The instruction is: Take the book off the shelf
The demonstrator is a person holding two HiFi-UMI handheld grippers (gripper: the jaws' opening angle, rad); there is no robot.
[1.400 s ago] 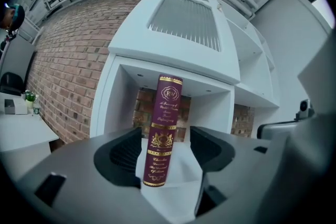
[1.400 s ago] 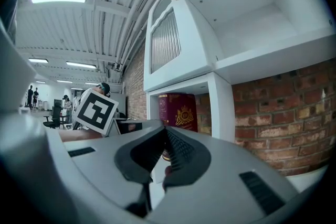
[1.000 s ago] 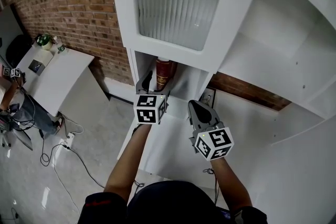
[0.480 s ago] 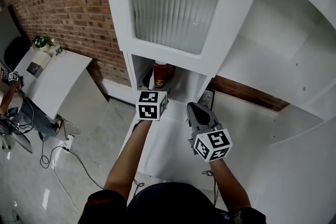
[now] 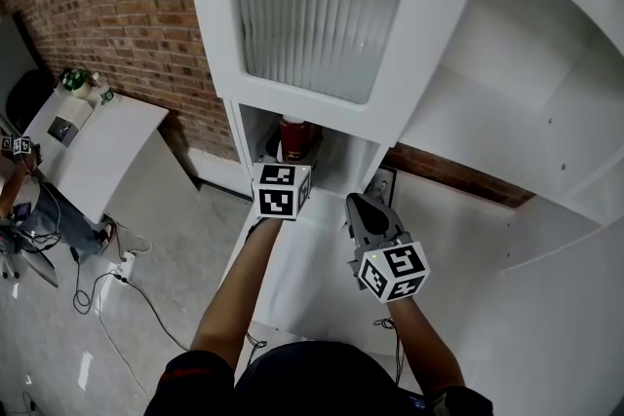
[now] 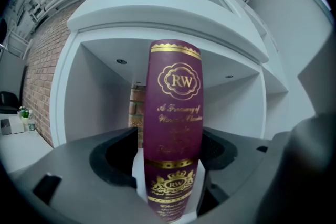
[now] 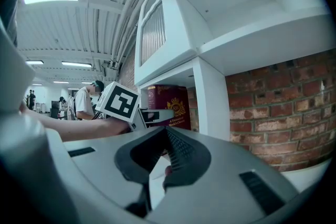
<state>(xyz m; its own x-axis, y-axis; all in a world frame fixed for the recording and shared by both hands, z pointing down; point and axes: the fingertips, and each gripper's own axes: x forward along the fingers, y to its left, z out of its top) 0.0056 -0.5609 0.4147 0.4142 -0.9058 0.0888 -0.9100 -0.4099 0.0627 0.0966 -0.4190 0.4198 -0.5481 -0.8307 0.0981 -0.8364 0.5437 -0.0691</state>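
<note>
A maroon book (image 5: pixel 295 137) with gold print stands upright in the low compartment of a white cabinet (image 5: pixel 343 163). My left gripper (image 5: pixel 279 158) reaches into that compartment. In the left gripper view the book's spine (image 6: pixel 174 113) fills the space between the jaws of the left gripper (image 6: pixel 170 157). The jaws stand open on either side of it, with a thin white gap showing on the left. My right gripper (image 5: pixel 364 206) hangs outside the cabinet, to the right and nearer me, shut on nothing. The right gripper view shows its closed tips (image 7: pixel 167 132), the book (image 7: pixel 169 104) and the left gripper (image 7: pixel 143 116).
A ribbed glass door (image 5: pixel 312 5) hangs above the compartment. Open white shelves (image 5: pixel 507 112) lie to the right. A brick wall (image 5: pixel 117 5) runs behind. A white table (image 5: pixel 97 146) and floor cables (image 5: pixel 117 278) are at left. A person (image 7: pixel 84 105) stands far off.
My left gripper has moved forward into the compartment, and its jaws now stand around the book. The right gripper has barely shifted.
</note>
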